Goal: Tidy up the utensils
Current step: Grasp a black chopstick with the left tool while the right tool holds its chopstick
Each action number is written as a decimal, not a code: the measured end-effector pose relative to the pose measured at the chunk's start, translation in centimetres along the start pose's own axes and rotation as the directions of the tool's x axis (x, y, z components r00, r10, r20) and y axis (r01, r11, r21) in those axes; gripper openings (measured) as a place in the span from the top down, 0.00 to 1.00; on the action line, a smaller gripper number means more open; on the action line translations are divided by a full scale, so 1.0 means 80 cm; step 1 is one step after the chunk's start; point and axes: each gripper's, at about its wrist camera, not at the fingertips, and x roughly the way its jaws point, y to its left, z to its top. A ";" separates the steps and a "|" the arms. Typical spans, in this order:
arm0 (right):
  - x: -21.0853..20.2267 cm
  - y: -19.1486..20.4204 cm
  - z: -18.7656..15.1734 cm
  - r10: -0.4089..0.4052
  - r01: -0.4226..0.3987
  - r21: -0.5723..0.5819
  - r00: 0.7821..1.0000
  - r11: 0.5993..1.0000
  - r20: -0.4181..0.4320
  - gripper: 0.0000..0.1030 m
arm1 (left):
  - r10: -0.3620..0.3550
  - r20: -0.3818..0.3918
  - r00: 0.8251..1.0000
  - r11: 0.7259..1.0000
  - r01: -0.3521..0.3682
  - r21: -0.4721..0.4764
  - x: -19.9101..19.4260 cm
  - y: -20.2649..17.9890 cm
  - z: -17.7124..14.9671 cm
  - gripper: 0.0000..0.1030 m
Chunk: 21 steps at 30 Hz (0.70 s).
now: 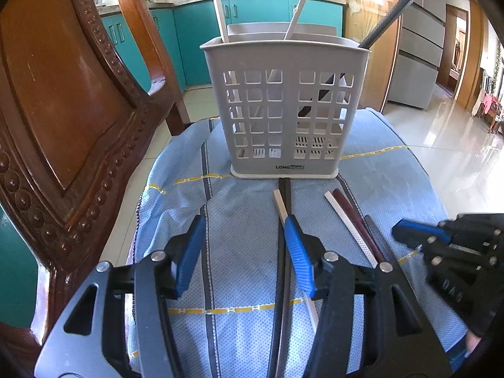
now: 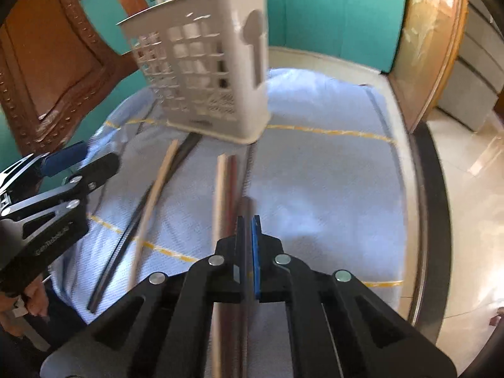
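Note:
A grey perforated utensil basket (image 1: 285,110) stands on a blue cloth (image 1: 245,220), holding two white chopsticks and one black one. It also shows in the right wrist view (image 2: 208,72). Loose chopsticks lie in front of it: a white one (image 1: 282,208) crossing a black one (image 1: 285,189), and a white (image 1: 346,223), dark red (image 1: 352,217) and grey one further right. My left gripper (image 1: 242,252) is open above the cloth, its right finger over the white and black pair. My right gripper (image 2: 249,236) is shut on a dark chopstick (image 2: 245,208) at the right group.
A carved wooden chair (image 1: 63,110) stands close on the left. The table's dark rim (image 2: 431,189) runs along the right, with tiled floor beyond. Teal kitchen cabinets (image 1: 201,31) are behind the basket.

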 end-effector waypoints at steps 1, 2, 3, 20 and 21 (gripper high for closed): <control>0.002 -0.004 0.000 -0.016 0.016 0.009 1.000 1.000 -0.004 0.96 | 0.001 -0.002 1.000 1.000 -0.001 0.001 0.001 0.000 0.000 0.48; 0.005 -0.007 0.001 -0.009 0.010 0.019 1.000 1.000 -0.014 0.96 | 0.001 -0.005 1.000 1.000 -0.001 0.001 0.002 -0.001 0.000 0.48; 0.008 -0.010 0.000 0.003 -0.002 0.027 1.000 1.000 -0.026 0.95 | 0.001 -0.006 1.000 1.000 -0.001 0.002 0.003 -0.001 0.000 0.48; 0.028 -0.001 -0.010 0.055 -0.052 0.032 0.995 0.998 -0.087 0.92 | 0.010 -0.019 1.000 1.000 -0.009 0.014 0.009 -0.004 -0.002 0.48; 0.028 -0.007 -0.009 0.051 -0.048 0.044 0.995 0.998 -0.088 0.93 | 0.009 -0.019 1.000 1.000 -0.008 0.012 0.010 -0.003 -0.002 0.48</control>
